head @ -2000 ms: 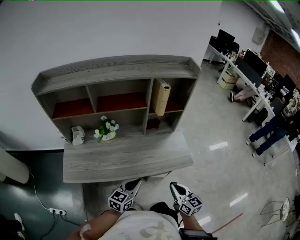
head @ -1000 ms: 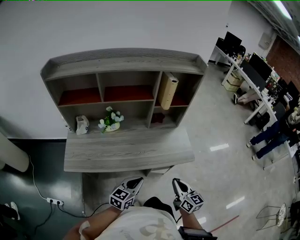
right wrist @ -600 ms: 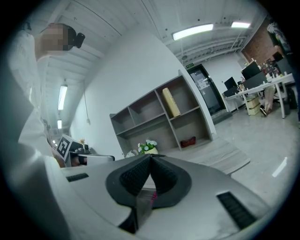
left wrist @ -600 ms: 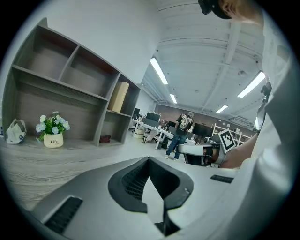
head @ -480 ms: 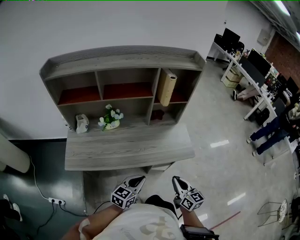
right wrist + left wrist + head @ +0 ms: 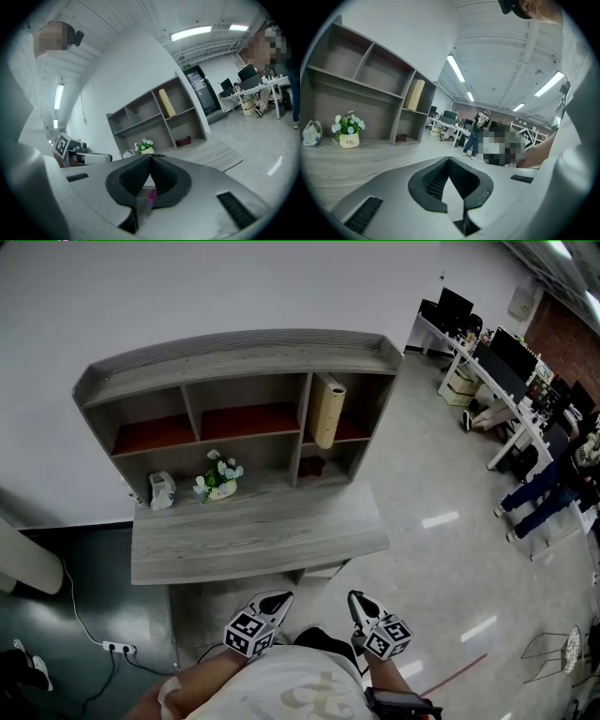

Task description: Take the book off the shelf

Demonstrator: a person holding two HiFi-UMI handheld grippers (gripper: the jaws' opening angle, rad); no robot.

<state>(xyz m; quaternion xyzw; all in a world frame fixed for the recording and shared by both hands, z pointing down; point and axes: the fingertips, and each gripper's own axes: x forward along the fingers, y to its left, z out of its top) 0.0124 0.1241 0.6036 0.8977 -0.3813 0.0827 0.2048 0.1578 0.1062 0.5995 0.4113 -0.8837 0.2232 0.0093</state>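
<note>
The book (image 6: 326,411) is a tan volume standing upright, leaning a little, in the upper right compartment of the grey wooden shelf (image 6: 234,351). It also shows in the left gripper view (image 6: 414,94) and in the right gripper view (image 6: 167,103). My left gripper (image 6: 277,598) and right gripper (image 6: 356,598) are held low near my body, well short of the desk's front edge. Both are shut with nothing between their jaws, as seen at the left gripper (image 6: 449,159) and the right gripper (image 6: 151,156).
A desk top (image 6: 253,540) juts out below the shelf. On it stand a small flower pot (image 6: 216,479) and a white object (image 6: 161,490); a dark red thing (image 6: 310,466) lies in the lower right compartment. People (image 6: 548,488) and office desks are at the right. A power strip (image 6: 120,649) lies on the floor at the left.
The head view has shifted a little, so the shelf sits slightly differently in frame. Both grippers stay low by my body and shut.
</note>
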